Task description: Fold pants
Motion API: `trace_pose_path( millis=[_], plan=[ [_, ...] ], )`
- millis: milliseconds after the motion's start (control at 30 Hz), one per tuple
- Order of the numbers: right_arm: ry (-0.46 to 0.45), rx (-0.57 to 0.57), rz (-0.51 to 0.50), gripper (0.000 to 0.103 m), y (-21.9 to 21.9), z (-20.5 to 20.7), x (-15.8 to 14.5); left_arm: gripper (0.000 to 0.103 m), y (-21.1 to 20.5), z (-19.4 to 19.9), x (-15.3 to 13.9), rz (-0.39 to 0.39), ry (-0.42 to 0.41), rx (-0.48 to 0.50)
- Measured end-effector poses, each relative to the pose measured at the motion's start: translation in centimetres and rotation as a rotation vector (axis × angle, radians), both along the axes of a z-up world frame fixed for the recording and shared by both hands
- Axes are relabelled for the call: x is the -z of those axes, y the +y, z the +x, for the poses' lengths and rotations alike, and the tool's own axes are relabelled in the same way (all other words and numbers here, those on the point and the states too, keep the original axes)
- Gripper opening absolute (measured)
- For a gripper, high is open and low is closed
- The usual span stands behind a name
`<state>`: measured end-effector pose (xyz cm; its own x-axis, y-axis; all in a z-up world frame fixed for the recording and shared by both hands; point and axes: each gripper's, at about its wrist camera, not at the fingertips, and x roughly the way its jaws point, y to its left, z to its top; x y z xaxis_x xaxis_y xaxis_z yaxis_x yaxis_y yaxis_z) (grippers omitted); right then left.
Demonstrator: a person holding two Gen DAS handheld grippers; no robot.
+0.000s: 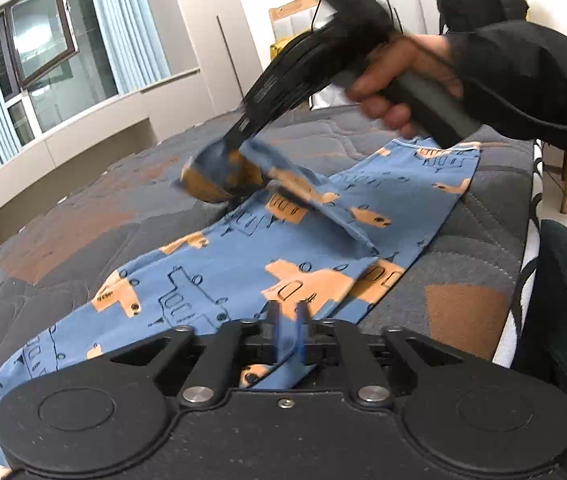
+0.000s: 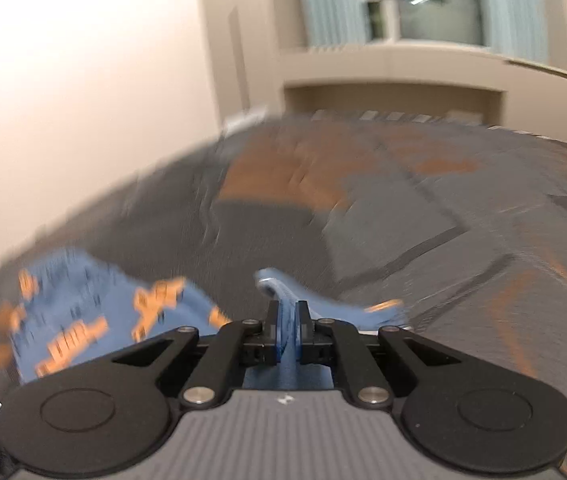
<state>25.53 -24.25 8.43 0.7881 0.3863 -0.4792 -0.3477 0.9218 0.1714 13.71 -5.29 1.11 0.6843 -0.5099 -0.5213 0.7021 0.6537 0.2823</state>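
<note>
Right wrist: pants [image 2: 75, 320] pinched in right tool [image 2: 286, 320]

You see a grey and orange quilted mattress [image 1: 463, 240] filling the room's middle. Behind it, pale blue curtains [image 1: 123, 28] flank an open window [image 1: 39, 36], with a padded headboard [image 1: 403, 0] at right.

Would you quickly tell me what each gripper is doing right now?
Left gripper: closed on the pants.
Right gripper: closed on the pants, lifting an edge.
</note>
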Motion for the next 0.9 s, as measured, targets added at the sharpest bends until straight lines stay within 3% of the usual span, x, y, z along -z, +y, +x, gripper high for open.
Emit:
trace_pose_path(
  millis=[167, 267, 400, 467, 567, 600, 633, 700, 900],
  plan=[
    [-0.137, 0.208, 0.179, 0.007, -6.6, -7.4, -0.7, 0.024, -1.3, -0.2, 0.2, 0.018, -0.011, 0.043],
    [-0.179, 0.354, 0.291, 0.007, -10.1, -12.8, 0.7, 0.032, -2.8, -0.1, 0.4, 0.037, -0.020, 0.067],
    [-0.121, 0.493, 0.443, 0.005, -13.0, -17.5, 4.8, 0.033, -5.3, 0.2, 0.8, 0.078, -0.034, 0.088],
    [-0.061, 0.512, 0.467, 0.005, -13.6, -18.4, 6.8, 0.031, -6.7, -0.1, 1.1, 0.120, -0.049, 0.088],
    [-0.026, 0.514, 0.403, 0.014, -13.7, -19.4, 8.3, 0.025, -7.9, -0.3, 1.5, 0.159, -0.069, 0.091],
    [-0.029, 0.514, 0.362, 0.022, -13.6, -19.6, 8.3, 0.025, -8.1, -0.4, 1.5, 0.168, -0.072, 0.088],
    [-0.041, 0.516, 0.317, 0.040, -13.5, -19.8, 8.2, 0.025, -8.2, -0.4, 1.5, 0.173, -0.074, 0.085],
    [-0.075, 0.510, 0.248, 0.061, -12.8, -20.1, 7.7, 0.026, -8.3, -0.4, 1.6, 0.183, -0.074, 0.081],
    [-0.181, 0.383, -0.014, 0.079, -9.0, -19.4, 6.1, 0.026, -8.5, -0.6, 1.4, 0.212, -0.078, 0.070]
  ],
)
